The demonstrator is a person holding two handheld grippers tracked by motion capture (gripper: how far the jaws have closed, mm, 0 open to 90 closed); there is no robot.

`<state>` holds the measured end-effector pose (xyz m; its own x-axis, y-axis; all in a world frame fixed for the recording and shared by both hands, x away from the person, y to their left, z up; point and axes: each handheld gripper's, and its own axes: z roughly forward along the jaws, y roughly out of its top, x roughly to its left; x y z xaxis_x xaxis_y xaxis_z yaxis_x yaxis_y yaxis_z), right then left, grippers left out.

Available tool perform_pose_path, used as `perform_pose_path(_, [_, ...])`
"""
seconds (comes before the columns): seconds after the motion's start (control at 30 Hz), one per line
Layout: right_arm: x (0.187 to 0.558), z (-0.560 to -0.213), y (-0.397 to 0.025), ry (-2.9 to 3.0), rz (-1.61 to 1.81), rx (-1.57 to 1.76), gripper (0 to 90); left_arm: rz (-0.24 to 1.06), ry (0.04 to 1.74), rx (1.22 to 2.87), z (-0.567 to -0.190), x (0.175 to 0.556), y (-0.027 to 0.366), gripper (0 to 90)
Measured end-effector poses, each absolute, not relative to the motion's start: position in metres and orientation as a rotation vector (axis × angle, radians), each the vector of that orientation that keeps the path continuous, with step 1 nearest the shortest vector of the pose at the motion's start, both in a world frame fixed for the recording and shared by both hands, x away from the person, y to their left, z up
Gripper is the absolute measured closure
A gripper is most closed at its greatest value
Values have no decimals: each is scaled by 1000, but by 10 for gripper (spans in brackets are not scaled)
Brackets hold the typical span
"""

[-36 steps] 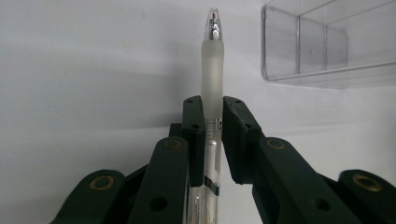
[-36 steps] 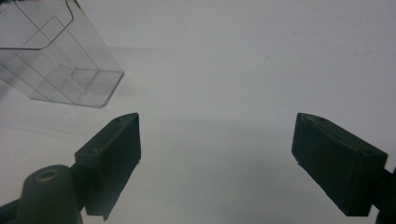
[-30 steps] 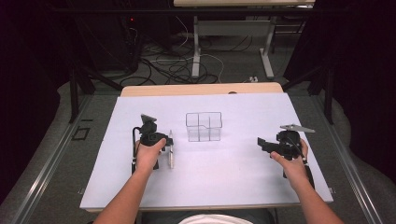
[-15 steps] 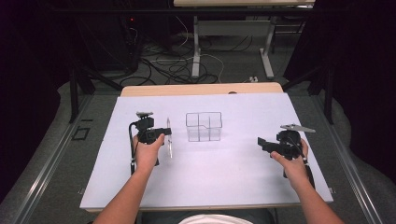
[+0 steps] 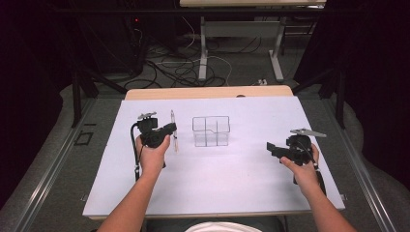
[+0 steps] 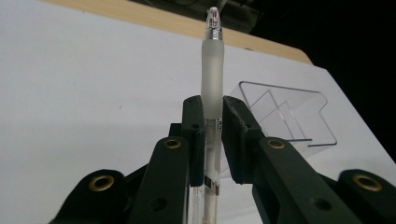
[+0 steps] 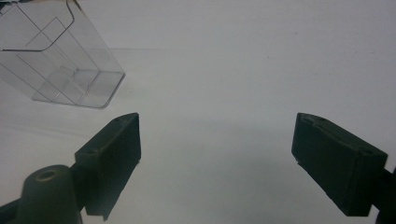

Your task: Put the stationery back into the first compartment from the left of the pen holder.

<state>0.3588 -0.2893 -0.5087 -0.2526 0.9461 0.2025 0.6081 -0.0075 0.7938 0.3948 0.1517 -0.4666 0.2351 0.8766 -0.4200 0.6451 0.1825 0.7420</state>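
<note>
Pen lifted, heading for the holder.
Left gripper (image 5: 170,129) jaws clamp the pen (image 6: 212,74); next, tip it upright over the holder (image 5: 211,130). Right gripper (image 5: 270,147) jaws gape, empty.

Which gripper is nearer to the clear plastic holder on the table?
Left. The left gripper, shut on a pen, is just left of the clear holder. The right gripper, open, is farther off to its right.

Bright overhead light washes the white table (image 5: 212,183) softly, surroundings dark, close views slightly blurred.
</note>
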Motion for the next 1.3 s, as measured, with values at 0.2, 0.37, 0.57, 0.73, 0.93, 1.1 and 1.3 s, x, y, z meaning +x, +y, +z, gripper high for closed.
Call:
perform_pose_path(0.2, [358, -509, -288, 1884, 1157, 1611, 149, 356, 1410, 1526, -460, 384, 146, 796])
perform_pose_path(0.37, [358, -509, -287, 1888, 1152, 1599, 149, 372, 1353, 1549, -457, 376, 142, 797])
perform_pose_path(0.57, [355, -503, -283, 1897, 1182, 1557, 172, 338, 1268, 1594, -455, 366, 141, 796])
perform_pose_path(0.73, [352, -494, -275, 1939, 1235, 1442, 279, 298, 1212, 1619, -453, 355, 136, 797])
perform_pose_path(0.93, [346, -483, -257, 2005, 1347, 1292, 354, 274, 1162, 1639, -451, 344, 130, 796])
perform_pose_path(1.1, [345, -480, -240, 2091, 1380, 1282, 400, 248, 1129, 1655, -450, 339, 123, 796])
perform_pose_path(1.3, [347, -473, -226, 2120, 1432, 1273, 431, 234, 1109, 1667, -453, 336, 115, 797])
